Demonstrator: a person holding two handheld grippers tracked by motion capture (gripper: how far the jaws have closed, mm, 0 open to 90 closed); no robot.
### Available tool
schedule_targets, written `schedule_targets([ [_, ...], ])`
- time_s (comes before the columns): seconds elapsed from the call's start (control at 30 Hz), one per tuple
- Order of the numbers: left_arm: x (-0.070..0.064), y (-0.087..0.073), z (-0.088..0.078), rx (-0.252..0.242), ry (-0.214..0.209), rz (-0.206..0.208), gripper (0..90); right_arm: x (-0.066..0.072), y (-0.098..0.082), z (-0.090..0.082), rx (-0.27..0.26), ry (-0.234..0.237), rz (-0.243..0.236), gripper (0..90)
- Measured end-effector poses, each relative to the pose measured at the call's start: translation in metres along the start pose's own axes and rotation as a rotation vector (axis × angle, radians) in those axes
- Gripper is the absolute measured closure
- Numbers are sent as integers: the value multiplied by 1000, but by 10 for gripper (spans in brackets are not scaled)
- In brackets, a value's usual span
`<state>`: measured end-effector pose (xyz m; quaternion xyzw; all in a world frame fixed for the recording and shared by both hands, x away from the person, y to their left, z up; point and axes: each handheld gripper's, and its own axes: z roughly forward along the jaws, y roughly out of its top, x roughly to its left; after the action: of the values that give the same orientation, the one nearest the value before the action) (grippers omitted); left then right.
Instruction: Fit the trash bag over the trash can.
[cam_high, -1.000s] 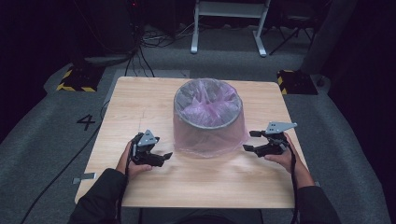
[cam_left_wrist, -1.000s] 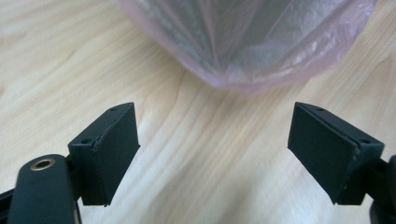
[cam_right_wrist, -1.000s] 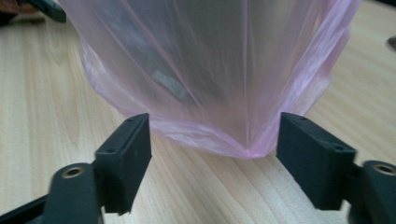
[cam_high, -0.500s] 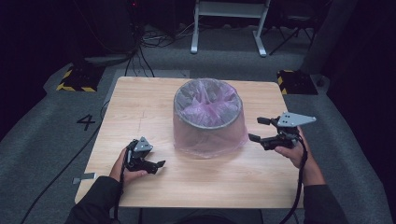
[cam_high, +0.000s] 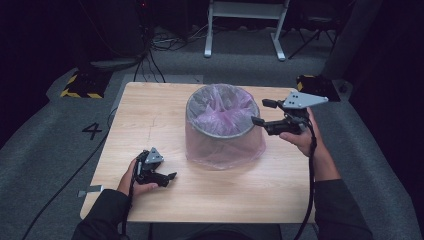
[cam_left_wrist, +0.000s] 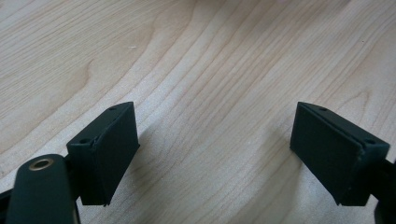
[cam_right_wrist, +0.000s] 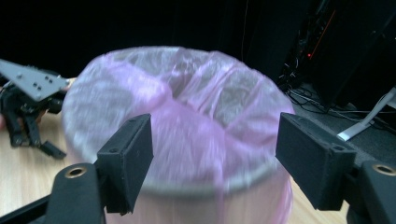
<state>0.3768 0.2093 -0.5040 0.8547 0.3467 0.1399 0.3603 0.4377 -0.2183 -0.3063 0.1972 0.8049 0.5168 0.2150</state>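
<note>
Bin (cam_high: 223, 125) stands upright on the counter (cam_high: 150, 115), mouth up, pink liner (cam_high: 220, 114) inside; right hand-held gripper (cam_high: 261, 113) released, closing slightly beside its rim; left hand-held gripper (cam_high: 167, 179) released, empty

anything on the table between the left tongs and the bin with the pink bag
Nothing: in the high view, bare light wooden table separates the open left tongs from the round grey bin lined with a pink plastic bag.

sleeves (cam_high: 340, 210): dark, long | left gripper (cam_high: 159, 176) – black, grey three-cornered plate | cable (cam_high: 311, 170) – black
</note>
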Motion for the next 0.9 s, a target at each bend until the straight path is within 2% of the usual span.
schedule_targets([
  [0.17, 0, 0, 0, 0, 4, 1, 150, -4, 18, 25, 32, -8, 4, 275],
  [0.3, 0, 0, 0, 0, 5, 1, 150, -6, 28, 49, 95, -17, -14, 279],
  [0.5, 0, 0, 0, -1, 3, -2, 150, -4, 37, 84, 217, -5, -62, 282],
  [0.63, 0, 0, 0, 0, 4, -1, 150, 3, 38, 103, 306, 27, -96, 284],
  [0.8, 0, 0, 0, 0, 3, -2, 150, 12, 37, 122, 469, 61, -161, 286],
  [0.83, 0, 0, 0, 0, 4, 1, 150, 12, 37, 124, 493, 67, -179, 284],
  [0.9, 0, 0, 0, 1, 4, 1, 150, 11, 38, 127, 525, 65, -184, 284],
])
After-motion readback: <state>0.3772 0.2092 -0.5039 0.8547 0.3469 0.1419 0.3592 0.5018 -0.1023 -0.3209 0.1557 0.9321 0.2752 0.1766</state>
